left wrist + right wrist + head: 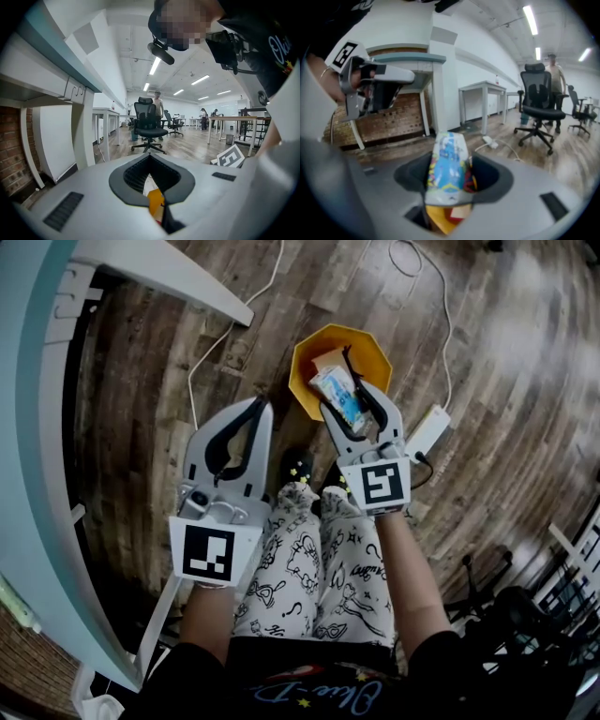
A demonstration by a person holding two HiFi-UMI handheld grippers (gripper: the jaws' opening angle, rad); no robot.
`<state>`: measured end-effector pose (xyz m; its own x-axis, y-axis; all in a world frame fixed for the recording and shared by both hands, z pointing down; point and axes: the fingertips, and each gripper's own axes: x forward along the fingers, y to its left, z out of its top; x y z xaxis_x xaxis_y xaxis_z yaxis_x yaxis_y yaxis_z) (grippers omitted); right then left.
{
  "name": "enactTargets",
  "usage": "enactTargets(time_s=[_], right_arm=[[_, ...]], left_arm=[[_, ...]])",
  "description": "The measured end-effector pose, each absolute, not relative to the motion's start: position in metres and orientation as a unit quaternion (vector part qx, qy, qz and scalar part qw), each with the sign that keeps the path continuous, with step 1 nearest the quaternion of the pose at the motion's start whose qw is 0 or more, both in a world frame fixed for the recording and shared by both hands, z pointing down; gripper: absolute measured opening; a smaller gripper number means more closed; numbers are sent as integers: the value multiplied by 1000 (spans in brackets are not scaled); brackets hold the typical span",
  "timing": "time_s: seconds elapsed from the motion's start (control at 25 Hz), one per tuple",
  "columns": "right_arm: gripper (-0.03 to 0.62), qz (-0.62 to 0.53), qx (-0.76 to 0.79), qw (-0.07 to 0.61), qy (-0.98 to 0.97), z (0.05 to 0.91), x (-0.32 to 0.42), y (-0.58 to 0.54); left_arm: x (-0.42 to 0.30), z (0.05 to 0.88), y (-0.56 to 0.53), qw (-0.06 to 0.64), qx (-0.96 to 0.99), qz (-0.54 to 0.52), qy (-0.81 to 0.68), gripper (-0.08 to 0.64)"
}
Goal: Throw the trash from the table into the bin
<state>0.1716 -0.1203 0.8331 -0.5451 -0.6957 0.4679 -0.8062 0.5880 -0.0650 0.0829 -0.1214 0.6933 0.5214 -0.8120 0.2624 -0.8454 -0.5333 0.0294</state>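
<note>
The snack packet (336, 397) pinched in the right gripper (354, 390) above the yellow bin (305, 352) should be lowered centrally before release, the left gripper (251, 413), seemingly pressed together and empty, kept aside.

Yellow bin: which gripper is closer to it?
Right. The right gripper holds a snack packet over the yellow bin; the empty left gripper sits off to its side.

Black office chair (149, 124); white power strip (429, 432) on wooden floor (506, 352).
</note>
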Motion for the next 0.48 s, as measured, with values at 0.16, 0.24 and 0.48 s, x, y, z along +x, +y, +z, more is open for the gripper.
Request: enactTargets(time_s=[0.16, 0.24, 0.48], right_arm=[[252, 133, 436, 210, -865, 833, 172, -126], [252, 131, 437, 220, -862, 837, 175, -125], [252, 148, 442, 211, -859, 837, 180, -132]], left_arm=[[77, 692, -125, 77, 864, 114, -484, 11], [75, 692, -126, 79, 863, 115, -485, 11], [71, 690, -131, 95, 856, 112, -495, 11]])
